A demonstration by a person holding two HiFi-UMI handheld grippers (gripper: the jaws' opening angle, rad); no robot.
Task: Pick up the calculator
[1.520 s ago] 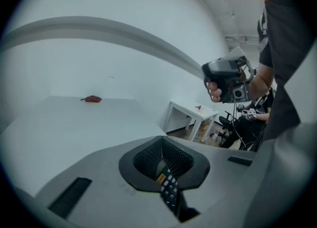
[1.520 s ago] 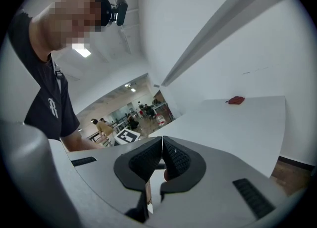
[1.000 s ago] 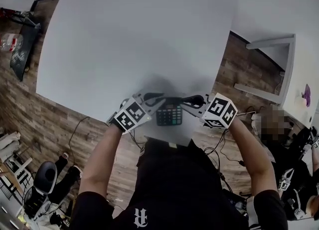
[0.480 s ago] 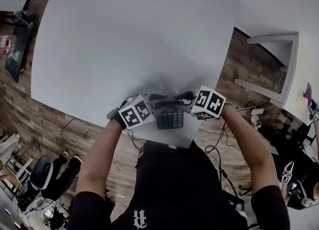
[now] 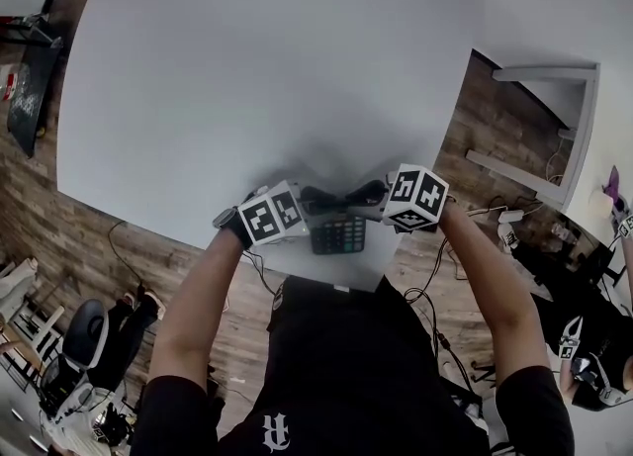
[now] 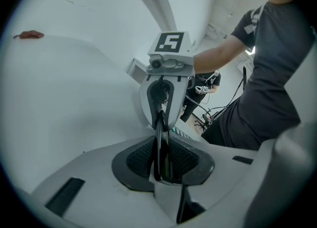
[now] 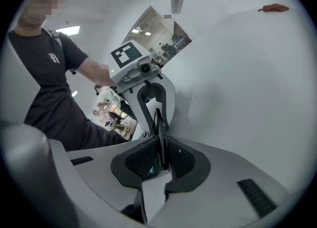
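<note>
A dark calculator (image 5: pixel 338 234) with rows of keys is held near the front edge of the white table (image 5: pixel 267 68), its face turned up to the head view. My left gripper (image 5: pixel 315 196) is shut on its far end from the left. From the right, my right gripper (image 5: pixel 362 192) is shut on the same end. In the left gripper view the calculator (image 6: pixel 159 138) shows edge-on as a thin dark strip between the pads (image 6: pixel 141 158), with the right gripper (image 6: pixel 162 106) facing me. The right gripper view shows the calculator (image 7: pixel 161 138) the same way, with the left gripper (image 7: pixel 154 104) opposite.
A small reddish scrap (image 6: pixel 29 34) lies far back on the table, also seen as the scrap (image 7: pixel 275 8). A second white table (image 5: pixel 584 128) stands at the right. Wooden floor (image 5: pixel 89 246) with cables, a chair (image 5: pixel 84 340) at lower left, a person (image 5: pixel 593 365) at lower right.
Both grippers have drawn closer together over the calculator's far end, their marker cubes now tighter against it. The calculator has stayed near the table's front edge.
</note>
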